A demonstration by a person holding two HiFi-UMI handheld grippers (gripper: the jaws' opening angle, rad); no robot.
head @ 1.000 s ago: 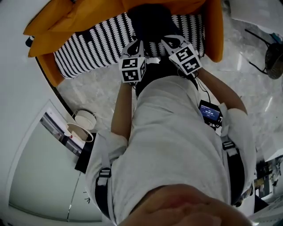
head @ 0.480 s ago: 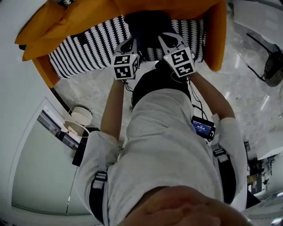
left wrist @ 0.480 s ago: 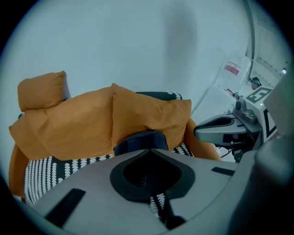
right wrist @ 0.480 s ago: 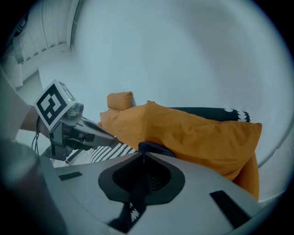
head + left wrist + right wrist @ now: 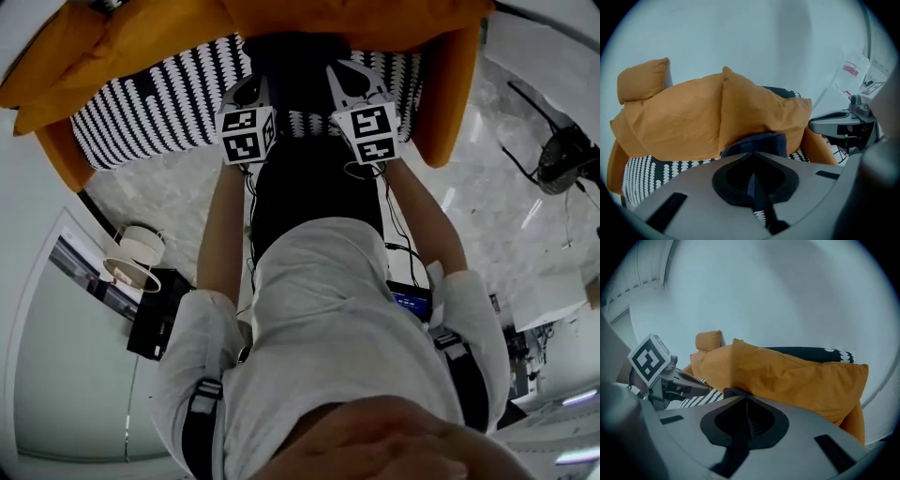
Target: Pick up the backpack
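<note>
A dark navy backpack [image 5: 295, 52] sits on the black-and-white patterned seat [image 5: 150, 103] of an orange armchair [image 5: 441, 94], leaning against its orange back cushions [image 5: 693, 117]. My left gripper [image 5: 247, 91] hovers at the backpack's left side and my right gripper [image 5: 345, 77] at its right side, both just above the seat's front. Both are shut with nothing in them. In the left gripper view the backpack's top [image 5: 759, 142] shows just beyond the shut jaws of the left gripper [image 5: 752, 158]. In the right gripper view only a dark corner of the backpack [image 5: 732, 392] peeks past the right gripper [image 5: 745, 399].
The armchair stands against a white wall. A small round side table [image 5: 131, 258] with dishes is on the marble floor at the left. A fan [image 5: 562, 155] stands on the floor at the right. Cables run from the grippers down along the person's body.
Both grippers have moved forward and down toward the backpack on the chair, staying shut. The person has leaned in, so the chair fills more of the head view.
</note>
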